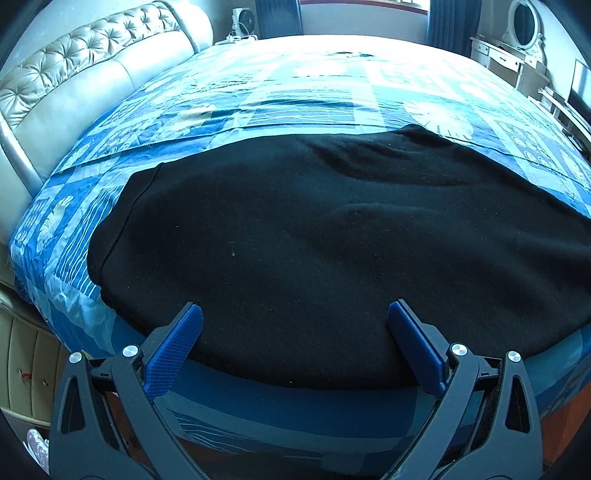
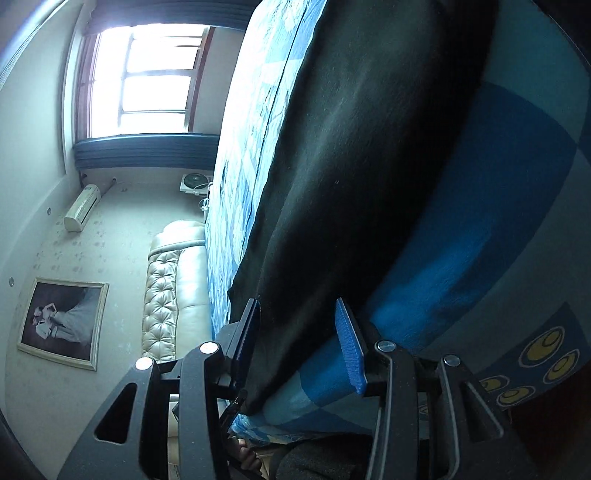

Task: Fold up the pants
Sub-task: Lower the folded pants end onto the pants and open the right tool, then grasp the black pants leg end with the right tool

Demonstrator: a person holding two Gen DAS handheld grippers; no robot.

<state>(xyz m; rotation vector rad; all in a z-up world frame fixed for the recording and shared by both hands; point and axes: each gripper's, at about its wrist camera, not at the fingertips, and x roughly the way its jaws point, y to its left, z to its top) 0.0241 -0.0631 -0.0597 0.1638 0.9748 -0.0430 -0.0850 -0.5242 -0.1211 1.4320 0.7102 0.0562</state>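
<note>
The black pants point(image 1: 314, 251) lie spread flat on the blue patterned bedspread point(image 1: 258, 107), reaching to the bed's near edge. My left gripper point(image 1: 294, 319) is open, its blue pads wide apart just above the near edge of the pants, touching nothing. The right wrist view is rolled sideways. There the pants point(image 2: 351, 166) run up the frame. My right gripper point(image 2: 297, 325) is open with the edge of the black cloth lying between its two blue pads; the jaws are not closed on it.
A padded leather headboard point(image 1: 74, 85) stands at the left of the bed. A dresser with an oval mirror point(image 1: 524, 33) and a fan point(image 1: 242, 18) stand beyond the far side. A window point(image 2: 147, 81), wall air conditioner point(image 2: 82, 208) and framed picture point(image 2: 62, 323) show in the right wrist view.
</note>
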